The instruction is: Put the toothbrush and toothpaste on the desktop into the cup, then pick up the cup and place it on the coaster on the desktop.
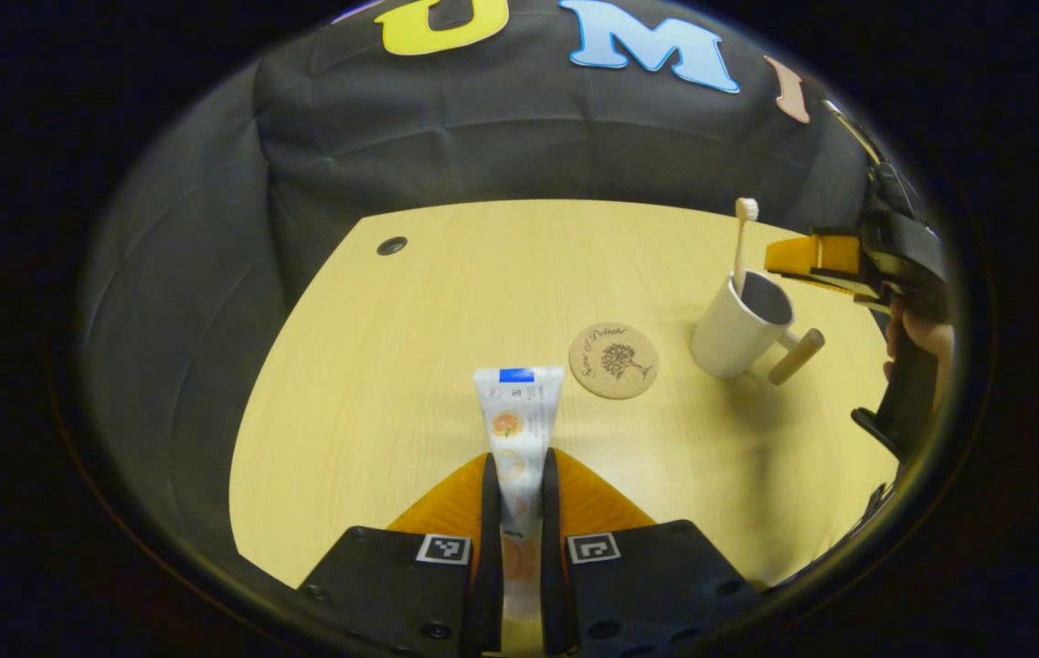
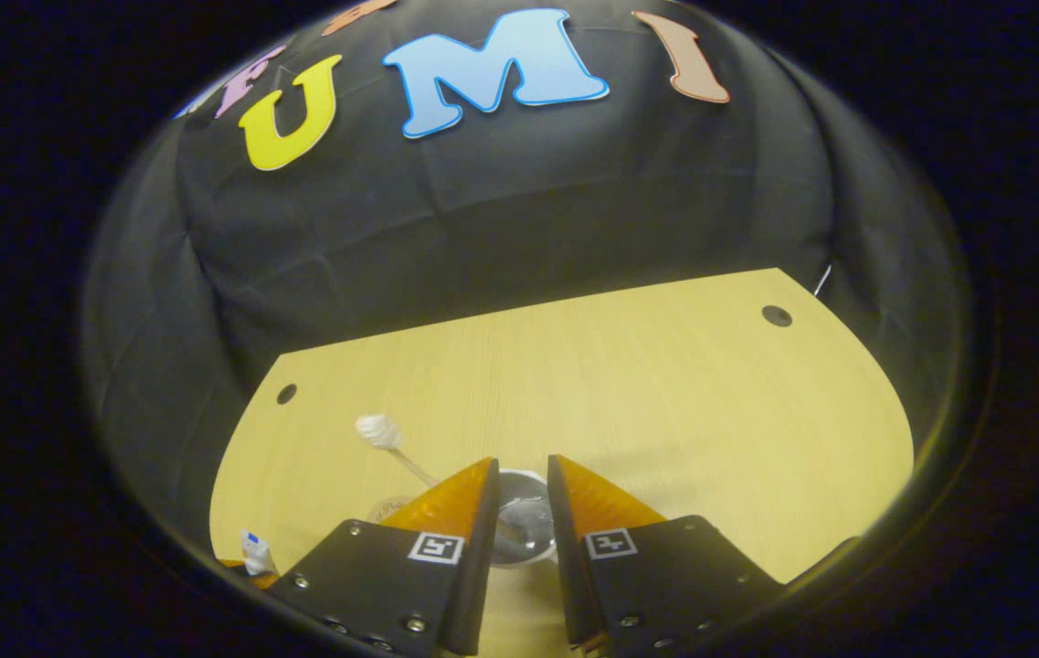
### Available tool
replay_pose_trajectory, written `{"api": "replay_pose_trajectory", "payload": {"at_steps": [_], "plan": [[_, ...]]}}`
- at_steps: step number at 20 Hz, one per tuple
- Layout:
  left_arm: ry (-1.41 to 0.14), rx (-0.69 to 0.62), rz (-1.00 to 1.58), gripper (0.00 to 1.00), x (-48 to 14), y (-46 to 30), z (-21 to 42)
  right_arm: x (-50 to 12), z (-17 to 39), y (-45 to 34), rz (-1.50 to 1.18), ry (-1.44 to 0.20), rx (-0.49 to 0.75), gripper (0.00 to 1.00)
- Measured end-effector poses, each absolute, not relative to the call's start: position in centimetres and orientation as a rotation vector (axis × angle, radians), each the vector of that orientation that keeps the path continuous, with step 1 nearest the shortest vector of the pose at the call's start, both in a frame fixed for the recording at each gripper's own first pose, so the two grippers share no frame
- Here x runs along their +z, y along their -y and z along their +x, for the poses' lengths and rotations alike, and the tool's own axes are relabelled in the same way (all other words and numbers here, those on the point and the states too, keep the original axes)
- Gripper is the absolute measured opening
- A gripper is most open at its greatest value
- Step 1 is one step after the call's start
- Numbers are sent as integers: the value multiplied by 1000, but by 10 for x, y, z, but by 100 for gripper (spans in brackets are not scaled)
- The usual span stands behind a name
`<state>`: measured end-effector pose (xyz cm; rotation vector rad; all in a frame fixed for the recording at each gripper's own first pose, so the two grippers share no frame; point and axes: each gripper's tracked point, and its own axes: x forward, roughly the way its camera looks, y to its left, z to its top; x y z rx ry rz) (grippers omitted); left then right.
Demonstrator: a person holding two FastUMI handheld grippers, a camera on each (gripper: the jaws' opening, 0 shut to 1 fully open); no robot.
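My left gripper (image 1: 519,454) is shut on the white toothpaste tube (image 1: 519,402), which sticks out forward between its fingers over the table. Ahead and to the right lies the round cork coaster (image 1: 613,360). Right of the coaster stands the white cup (image 1: 738,329) with a wooden handle, and the toothbrush (image 1: 743,242) leans inside it, head up. My right gripper (image 1: 834,260) hovers just right of the cup's rim. In the right gripper view, my right gripper (image 2: 521,460) is open above the cup (image 2: 524,525), with the toothbrush head (image 2: 379,429) to its left. The toothpaste (image 2: 254,551) shows at lower left.
The light wooden table (image 1: 446,302) has a small dark hole (image 1: 392,245) near its far left corner, and holes (image 2: 776,316) near its far corners in the right gripper view. The black cloth wall stands behind the table. A hand (image 1: 926,338) holds the right gripper.
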<state>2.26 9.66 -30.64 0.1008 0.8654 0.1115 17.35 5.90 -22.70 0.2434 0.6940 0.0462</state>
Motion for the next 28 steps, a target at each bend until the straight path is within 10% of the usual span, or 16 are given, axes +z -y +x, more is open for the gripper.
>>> {"api": "replay_pose_trajectory", "payload": {"at_steps": [28], "plan": [[-556,-405,201,24,-243,150,136,-220,59,152,331,-705,-279,34]]}}
